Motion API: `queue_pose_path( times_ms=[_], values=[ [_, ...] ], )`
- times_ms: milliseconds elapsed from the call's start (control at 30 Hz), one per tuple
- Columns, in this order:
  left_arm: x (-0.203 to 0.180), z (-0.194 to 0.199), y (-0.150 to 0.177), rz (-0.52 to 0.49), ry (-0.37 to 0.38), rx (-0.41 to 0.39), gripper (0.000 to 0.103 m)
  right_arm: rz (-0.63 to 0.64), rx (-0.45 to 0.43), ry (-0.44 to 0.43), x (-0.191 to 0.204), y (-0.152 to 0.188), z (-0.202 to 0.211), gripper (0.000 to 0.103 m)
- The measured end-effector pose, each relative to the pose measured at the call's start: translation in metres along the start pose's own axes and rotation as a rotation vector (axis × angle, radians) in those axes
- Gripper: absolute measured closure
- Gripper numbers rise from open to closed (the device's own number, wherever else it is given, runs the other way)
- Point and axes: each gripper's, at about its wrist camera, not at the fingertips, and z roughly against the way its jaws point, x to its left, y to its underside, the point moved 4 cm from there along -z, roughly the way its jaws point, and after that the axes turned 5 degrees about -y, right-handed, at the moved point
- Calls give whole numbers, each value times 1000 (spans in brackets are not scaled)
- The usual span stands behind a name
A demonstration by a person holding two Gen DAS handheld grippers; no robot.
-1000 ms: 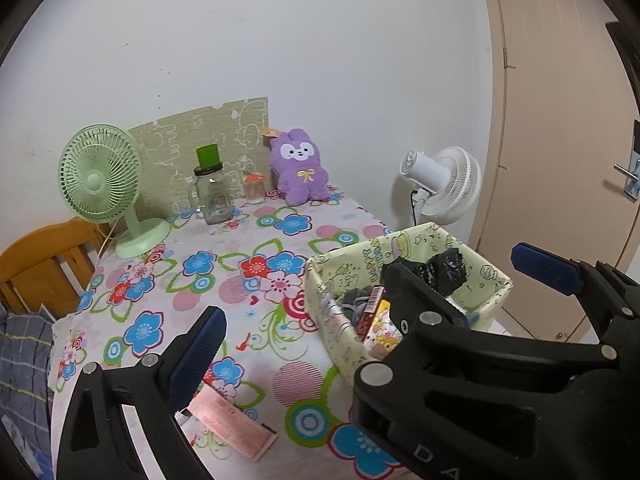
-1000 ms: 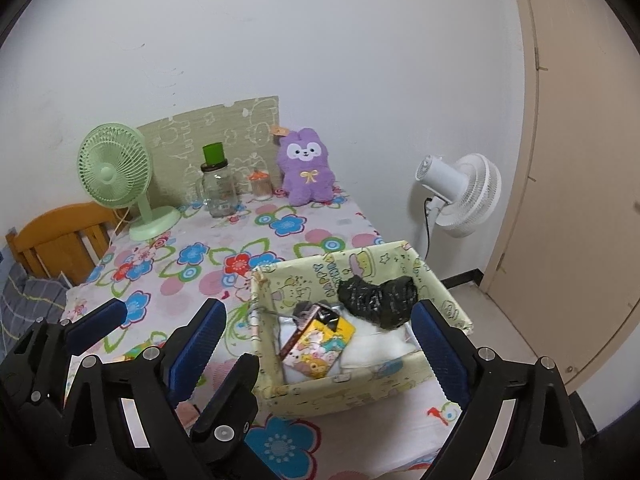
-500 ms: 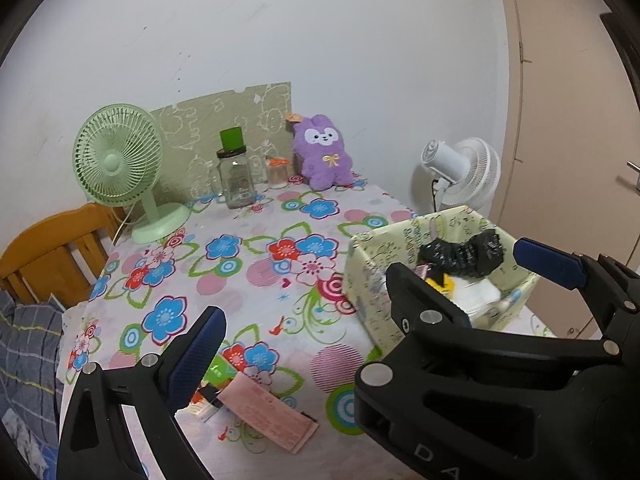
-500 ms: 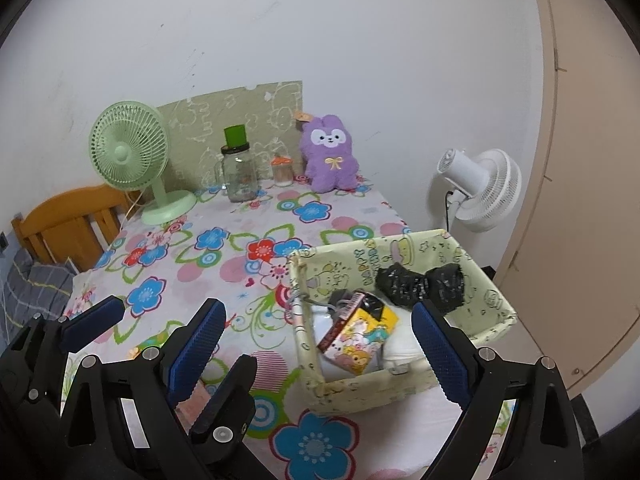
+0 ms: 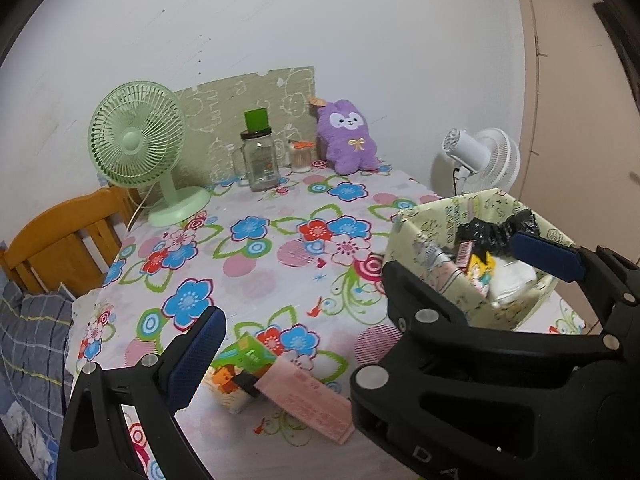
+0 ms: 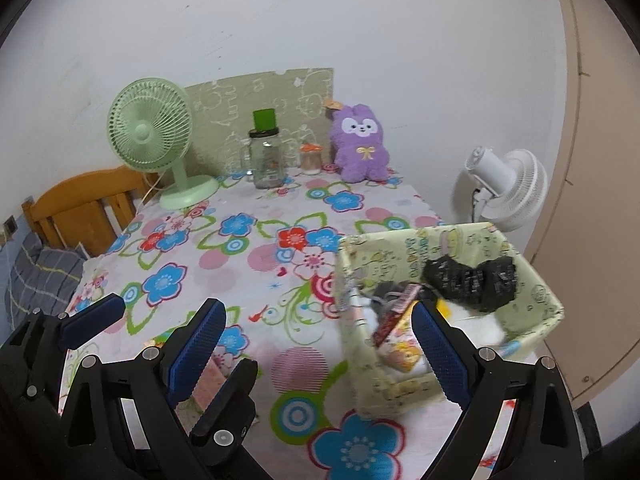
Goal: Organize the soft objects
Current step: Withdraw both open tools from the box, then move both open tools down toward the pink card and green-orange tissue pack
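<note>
Both tongs stand apart and hold nothing: left tongs (image 5: 364,292) hover over the flowered counter (image 5: 256,264), right tongs (image 6: 316,344) straddle the near wall of the fabric basket (image 6: 556,312). On the counter, left to right: green fan (image 5: 136,140) at 10 o'clock, glass jar (image 5: 260,160) at 12, purple plush (image 5: 350,136) at 1 against the wall. Pink packet (image 5: 308,400) lies at 6 beside a green-and-orange carton (image 5: 240,364); the basket at 3 holds a black bag (image 6: 472,280) and small packets.
</note>
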Motion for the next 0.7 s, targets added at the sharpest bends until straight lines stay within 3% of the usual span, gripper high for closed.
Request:
queue_pose_path(
  times_ms=[700],
  values=[
    [39,-19,38,-3,-10,58,3,63,56,-66,51,26,-33,7]
  ],
)
